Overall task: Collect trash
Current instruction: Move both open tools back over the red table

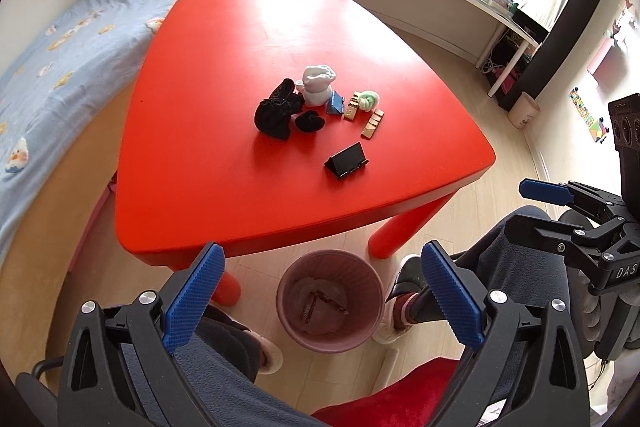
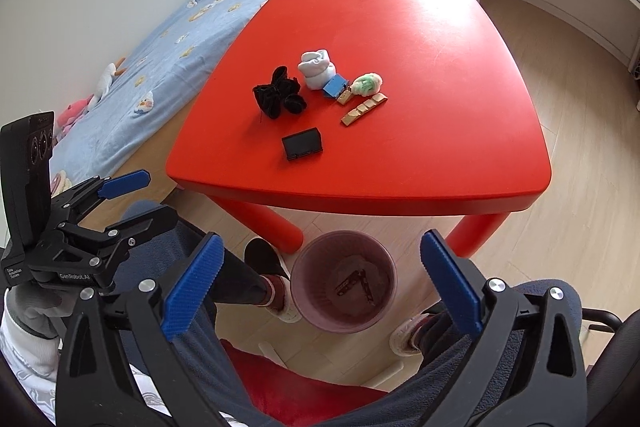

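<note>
A pink bin stands on the floor by the red table's near edge, with dark wrappers lying inside. My left gripper and right gripper hover over the bin, both open, nothing between the jaws. On the table lie a gold wrapper strip, a blue packet, a green-white crumpled ball, a white sock and black socks.
A black phone stand sits nearest the table's front edge. A person's legs and slippered feet flank the bin. A bed with blue bedding runs along the table's left side. A second bin stands by the desk.
</note>
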A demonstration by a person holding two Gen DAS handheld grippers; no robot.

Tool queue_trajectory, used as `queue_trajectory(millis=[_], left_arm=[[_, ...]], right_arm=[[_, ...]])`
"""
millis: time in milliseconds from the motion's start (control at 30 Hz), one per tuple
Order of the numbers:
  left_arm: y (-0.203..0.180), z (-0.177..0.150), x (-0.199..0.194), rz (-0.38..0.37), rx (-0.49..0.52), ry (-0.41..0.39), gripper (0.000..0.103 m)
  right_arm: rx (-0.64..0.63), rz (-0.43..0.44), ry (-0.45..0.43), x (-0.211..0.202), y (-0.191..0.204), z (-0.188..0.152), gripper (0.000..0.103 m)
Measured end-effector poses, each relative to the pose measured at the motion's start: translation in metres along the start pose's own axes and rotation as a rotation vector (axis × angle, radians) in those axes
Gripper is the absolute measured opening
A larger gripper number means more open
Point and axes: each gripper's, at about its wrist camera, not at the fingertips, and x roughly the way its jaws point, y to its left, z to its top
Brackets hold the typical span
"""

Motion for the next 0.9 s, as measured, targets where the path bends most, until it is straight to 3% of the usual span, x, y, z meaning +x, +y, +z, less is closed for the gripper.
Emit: queue_trajectory(millis=[900], left_arm=[[0.0040,0.0054,-0.0021,-0.005,-0.017,-0.016,0.095]], right_arm=[[0.019,0.007,0.016,0.0057,-0.0038,0.0021,0.099]])
